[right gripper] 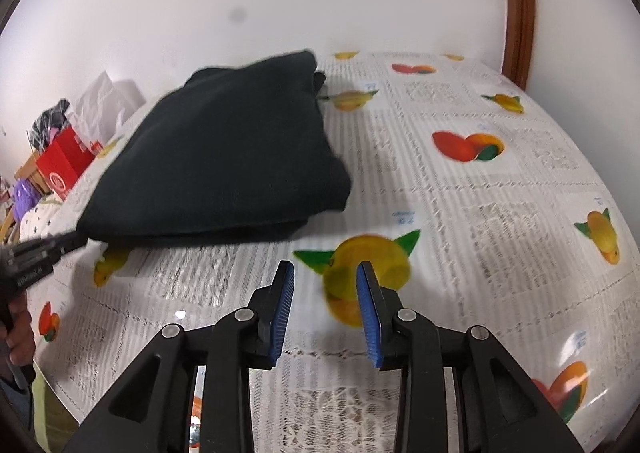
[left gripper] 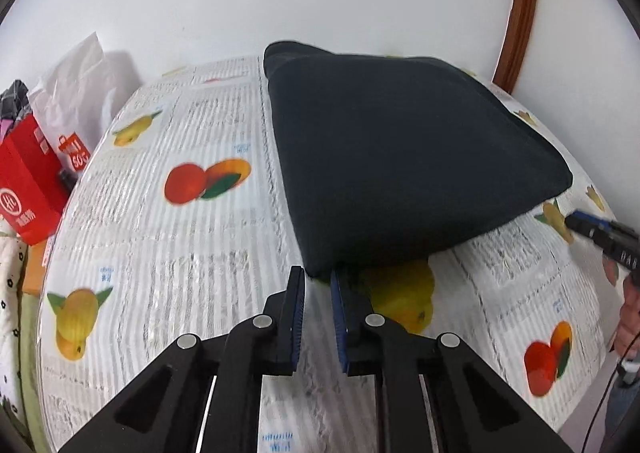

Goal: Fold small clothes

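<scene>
We cannot read small grey print on fruit-patterned plastic cloth (left gripper: 192,253) covering surface: blurred in both views. Folded dark knit garment (left gripper: 400,157) hides cloth beneath it; near corner sits at tips of left gripper (left gripper: 318,281), actual contact unclear to us. Right gripper (left gripper: 600,231) cut off by right edge of left view. Red cardboard box (left gripper: 24,193) cut off at left edge, logo text illegible.

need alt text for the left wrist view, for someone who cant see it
The left gripper has its fingertips at the near corner of a folded dark garment, which lies on a table under a fruit-and-newsprint patterned tablecloth. The right gripper pokes in from the right edge near the garment's other corner, and a red box sits beyond the table's left edge.
</scene>
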`<state>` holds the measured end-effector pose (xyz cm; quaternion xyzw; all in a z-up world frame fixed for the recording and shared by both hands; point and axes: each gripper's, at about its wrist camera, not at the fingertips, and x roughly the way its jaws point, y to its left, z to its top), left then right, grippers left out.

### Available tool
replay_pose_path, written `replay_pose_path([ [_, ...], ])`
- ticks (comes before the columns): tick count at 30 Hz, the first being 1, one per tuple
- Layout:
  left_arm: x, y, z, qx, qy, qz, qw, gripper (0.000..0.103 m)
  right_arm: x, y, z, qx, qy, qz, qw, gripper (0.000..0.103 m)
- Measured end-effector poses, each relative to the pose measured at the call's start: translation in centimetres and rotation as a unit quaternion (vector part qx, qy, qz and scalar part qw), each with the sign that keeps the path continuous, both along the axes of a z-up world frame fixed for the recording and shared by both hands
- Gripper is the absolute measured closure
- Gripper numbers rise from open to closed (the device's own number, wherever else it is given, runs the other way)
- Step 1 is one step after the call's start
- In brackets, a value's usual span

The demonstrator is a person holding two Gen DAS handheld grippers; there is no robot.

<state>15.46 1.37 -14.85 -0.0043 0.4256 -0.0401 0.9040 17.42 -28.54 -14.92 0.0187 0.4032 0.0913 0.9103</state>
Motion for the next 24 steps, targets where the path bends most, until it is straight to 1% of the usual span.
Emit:
replay_pose_path([
  [3, -0.8, 0.5, 0.6, -0.02, -0.005, 0.003, 0.9998, 0.09, 0.0, -0.8, 1.0, 0.01, -0.02, -0.008, 1.0, 0.068],
  [5, -0.8, 0.4, 1.1, -0.022, -0.012, 0.004, 0.9997, 0.087, 0.1, -1.1, 1.4, 0.018, -0.028, -0.01, 0.999, 0.067],
  [7, -0.4, -0.1, 1.9, -0.011, -0.02, 0.006, 0.9997, 0.077, 0.5, -1.1, 1.8, 0.027, -0.034, -0.011, 0.999, 0.066],
  [8, -0.2, -0.4, 2.2, -0.007, -0.023, 0.006, 0.9997, 0.074, 0.8, -1.0, 2.0, 0.028, -0.036, -0.01, 0.999, 0.066],
  [10, 0.2, -0.9, 2.7, -0.003, -0.029, 0.006, 0.9995, 0.066, 1.1, -0.7, 2.5, 0.03, -0.044, -0.01, 0.999, 0.066],
  [12, 0.8, -1.5, 3.0, 0.002, -0.03, 0.009, 0.9995, 0.065, 1.3, -0.5, 3.1, 0.038, -0.057, -0.01, 0.998, 0.065],
  [14, 1.5, -1.9, 3.0, 0.001, -0.026, 0.017, 0.9995, 0.065, 1.8, -0.4, 3.3, 0.041, -0.058, -0.01, 0.997, 0.064],
  [16, 2.0, -2.1, 2.7, -0.005, -0.02, 0.022, 0.9996, 0.065, 2.6, -0.4, 3.1, 0.027, -0.043, -0.019, 0.999, 0.064],
  [18, 2.4, -2.2, 2.2, -0.004, -0.01, 0.029, 0.9995, 0.065, 3.2, -0.4, 2.6, 0.02, -0.027, -0.024, 0.999, 0.064],
  [21, 2.5, -2.2, 1.5, 0.004, -0.002, 0.04, 0.9992, 0.065, 2.9, -0.8, 2.5, 0.03, -0.028, -0.031, 0.999, 0.064],
  [24, 2.4, -2.0, 0.9, 0.007, 0.007, 0.049, 0.9987, 0.065, 2.6, -0.5, 2.3, 0.019, -0.019, -0.041, 0.999, 0.064],
])
